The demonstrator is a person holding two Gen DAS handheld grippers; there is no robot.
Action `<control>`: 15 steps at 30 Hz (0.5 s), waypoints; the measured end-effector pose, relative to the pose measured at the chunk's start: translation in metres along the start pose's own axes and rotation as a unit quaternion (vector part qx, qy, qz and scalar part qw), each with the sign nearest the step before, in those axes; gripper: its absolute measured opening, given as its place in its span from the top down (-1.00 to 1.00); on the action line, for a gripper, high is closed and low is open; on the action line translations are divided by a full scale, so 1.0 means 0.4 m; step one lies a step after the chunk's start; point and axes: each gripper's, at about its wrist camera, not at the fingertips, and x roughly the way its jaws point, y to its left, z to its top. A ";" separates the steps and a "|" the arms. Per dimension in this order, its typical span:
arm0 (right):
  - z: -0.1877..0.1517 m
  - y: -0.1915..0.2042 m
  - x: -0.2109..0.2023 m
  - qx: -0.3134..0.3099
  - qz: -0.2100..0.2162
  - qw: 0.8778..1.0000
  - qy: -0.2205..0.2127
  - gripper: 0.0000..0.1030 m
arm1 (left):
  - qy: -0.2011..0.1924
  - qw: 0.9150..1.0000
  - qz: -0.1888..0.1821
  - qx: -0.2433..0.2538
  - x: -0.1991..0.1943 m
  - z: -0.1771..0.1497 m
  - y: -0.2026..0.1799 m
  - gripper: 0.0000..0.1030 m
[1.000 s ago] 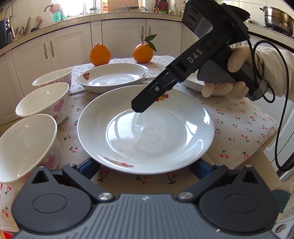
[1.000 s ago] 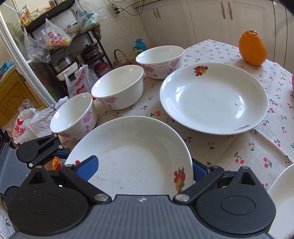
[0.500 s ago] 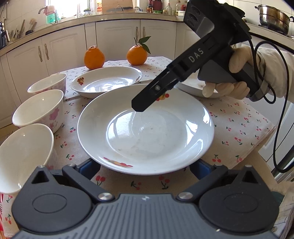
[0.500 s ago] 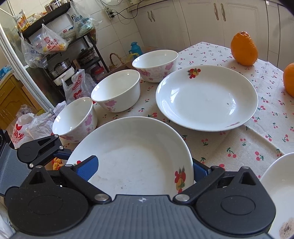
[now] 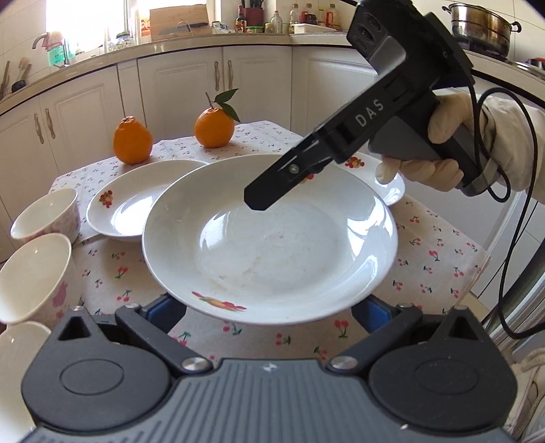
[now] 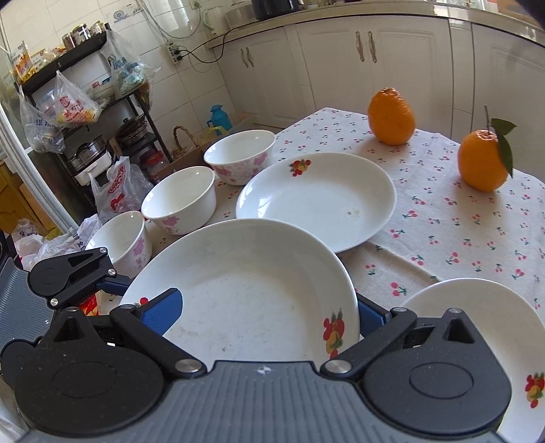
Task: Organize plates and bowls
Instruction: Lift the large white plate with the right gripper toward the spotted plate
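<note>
Left wrist view
Held plate (image 5: pixel 272 245): lifted above the bench (image 5: pixel 439 259), overlapping a second plate (image 5: pixel 136 204).
Left gripper (image 5: pixel 269 306): jaws spread; grip unclear.
Right gripper (image 5: pixel 262 197): jaws clamp the plate's far rim.
Around: two oranges (image 5: pixel 132 140), bowls (image 5: pixel 32 272) left.

Right wrist view
Third plate (image 6: pixel 477 327): right.
Bowls: three in a row.

Bright daylight floods the kitchen from a blown-out window (image 5: pixel 85 30) behind the counter. Glare streaks the white plate (image 5: pixel 269 238); soft shadows trail the oranges (image 6: pixel 391 116). Fisheye distortion bends the cabinets (image 6: pixel 340 68), with dark vignetting in the corners.
</note>
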 end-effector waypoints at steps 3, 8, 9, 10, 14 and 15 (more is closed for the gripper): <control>-0.009 -0.036 -0.035 0.011 -0.016 1.000 -0.009 -1.00 | -0.003 1.000 -0.015 0.012 0.025 0.032 -0.018 -0.98; -0.027 -0.101 -0.092 0.030 -0.045 0.998 -0.021 -1.00 | -0.002 0.999 -0.045 0.025 0.086 0.084 -0.048 -0.98; -0.031 -0.113 -0.102 0.033 -0.049 0.998 -0.023 -1.00 | -0.002 0.998 -0.049 0.028 0.097 0.092 -0.055 -0.98; -0.034 -0.125 -0.112 0.037 -0.054 0.998 -0.025 -1.00 | -0.002 0.998 -0.053 0.031 0.110 0.100 -0.062 -0.98; -0.046 -0.171 -0.141 0.049 -0.071 0.996 -0.032 -1.00 | 0.001 0.997 -0.072 0.034 0.155 0.131 -0.082 -0.98; -0.051 -0.184 -0.146 0.052 -0.075 0.995 -0.033 -1.00 | 0.002 0.997 -0.075 0.036 0.168 0.139 -0.086 -0.98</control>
